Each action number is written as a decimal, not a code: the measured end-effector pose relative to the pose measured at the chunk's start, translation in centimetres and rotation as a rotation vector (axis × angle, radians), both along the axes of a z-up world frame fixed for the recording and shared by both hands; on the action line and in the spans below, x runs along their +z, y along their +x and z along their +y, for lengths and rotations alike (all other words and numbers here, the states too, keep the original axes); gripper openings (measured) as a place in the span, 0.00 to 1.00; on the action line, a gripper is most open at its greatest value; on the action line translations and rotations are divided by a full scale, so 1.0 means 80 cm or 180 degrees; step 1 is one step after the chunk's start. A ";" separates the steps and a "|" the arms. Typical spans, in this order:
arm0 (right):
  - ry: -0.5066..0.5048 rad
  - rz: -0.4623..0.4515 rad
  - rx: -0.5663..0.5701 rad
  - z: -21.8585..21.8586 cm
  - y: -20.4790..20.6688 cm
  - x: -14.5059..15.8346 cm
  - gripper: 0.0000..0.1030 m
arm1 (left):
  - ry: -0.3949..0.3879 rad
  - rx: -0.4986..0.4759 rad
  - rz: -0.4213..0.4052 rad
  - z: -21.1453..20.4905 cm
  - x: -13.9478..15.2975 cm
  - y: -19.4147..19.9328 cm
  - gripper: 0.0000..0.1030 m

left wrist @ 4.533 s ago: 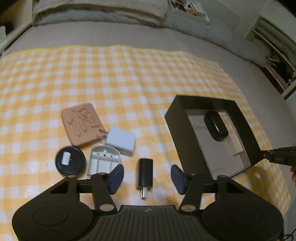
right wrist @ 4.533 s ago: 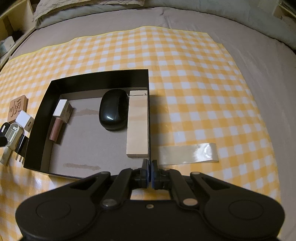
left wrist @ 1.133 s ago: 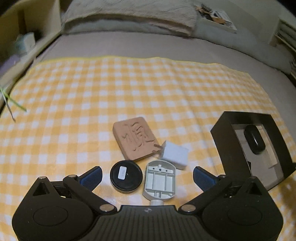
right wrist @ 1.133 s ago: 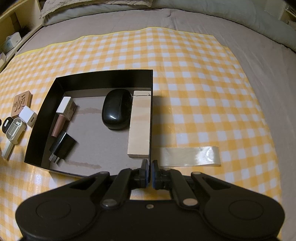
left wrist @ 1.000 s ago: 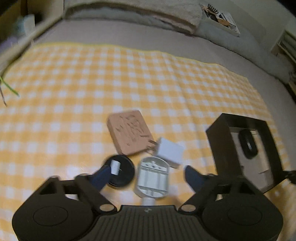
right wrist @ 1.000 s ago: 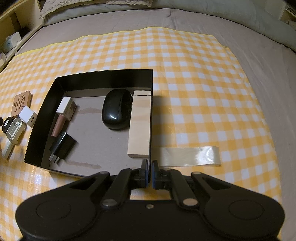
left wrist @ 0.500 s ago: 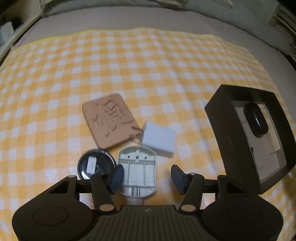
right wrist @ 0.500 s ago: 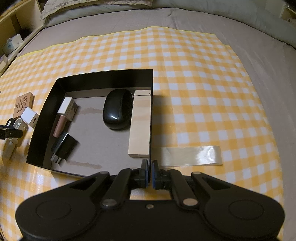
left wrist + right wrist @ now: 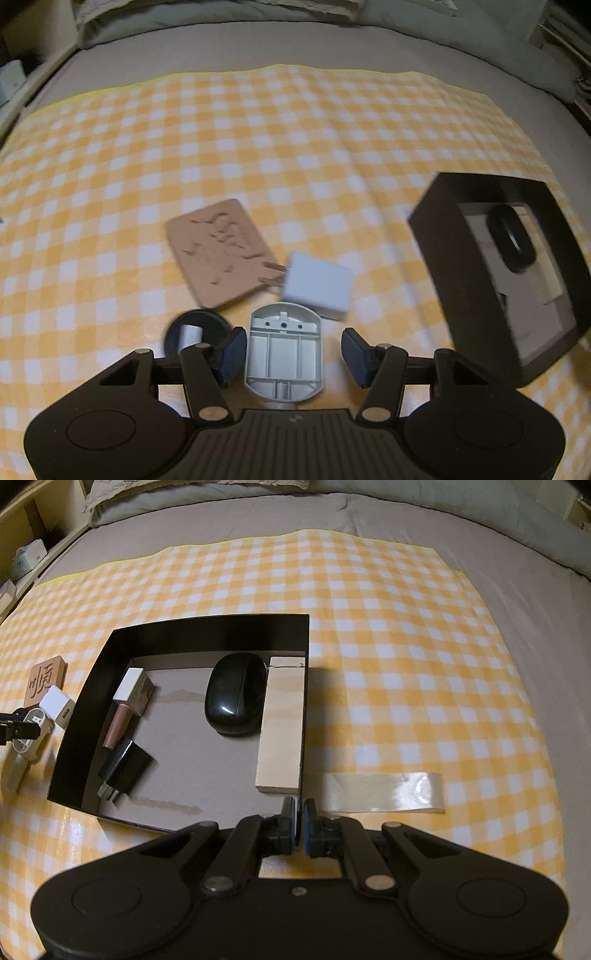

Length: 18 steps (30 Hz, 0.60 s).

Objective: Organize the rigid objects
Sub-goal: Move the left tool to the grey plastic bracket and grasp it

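- Two grippers work over a yellow checked cloth (image 9: 295, 155); the left gripper (image 9: 290, 350) has its jaws spread wide either side of a grey plastic tray piece (image 9: 283, 354), the left pad close beside it, the right pad apart from it.
- Just left of that piece lies a black round lid (image 9: 188, 332), partly behind the left finger.
- Beyond, a white charger (image 9: 317, 284) rests with its prongs touching a tan carved block (image 9: 219, 251).
- The right gripper (image 9: 299, 825) has its jaws pressed together on the near right corner of the black box (image 9: 210, 635).
- Inside the box: a black adapter (image 9: 125, 768) near left, a lipstick tube (image 9: 118, 723) and small carton (image 9: 135, 686) behind it, a black mouse (image 9: 234, 698) centre, a wooden block (image 9: 282, 720) along the right wall.
- A clear tape strip (image 9: 384, 788) lies right of the box.
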State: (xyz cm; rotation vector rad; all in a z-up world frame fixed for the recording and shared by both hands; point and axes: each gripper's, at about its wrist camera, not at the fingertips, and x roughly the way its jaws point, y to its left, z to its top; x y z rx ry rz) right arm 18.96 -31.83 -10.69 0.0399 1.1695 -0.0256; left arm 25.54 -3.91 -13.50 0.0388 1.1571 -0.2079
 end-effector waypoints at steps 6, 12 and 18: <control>-0.0012 0.0001 0.0001 0.000 0.000 0.000 0.05 | 0.0208 -0.0332 0.0117 -0.033 -0.016 -0.008 0.55; -0.0001 0.0001 -0.0001 0.000 0.000 0.000 0.05 | 0.0478 -0.0589 0.0127 -0.051 -0.026 -0.015 0.48; -0.0003 0.0001 -0.0002 0.000 0.000 -0.001 0.05 | 0.0039 -0.0533 0.0107 -0.041 -0.007 -0.018 0.48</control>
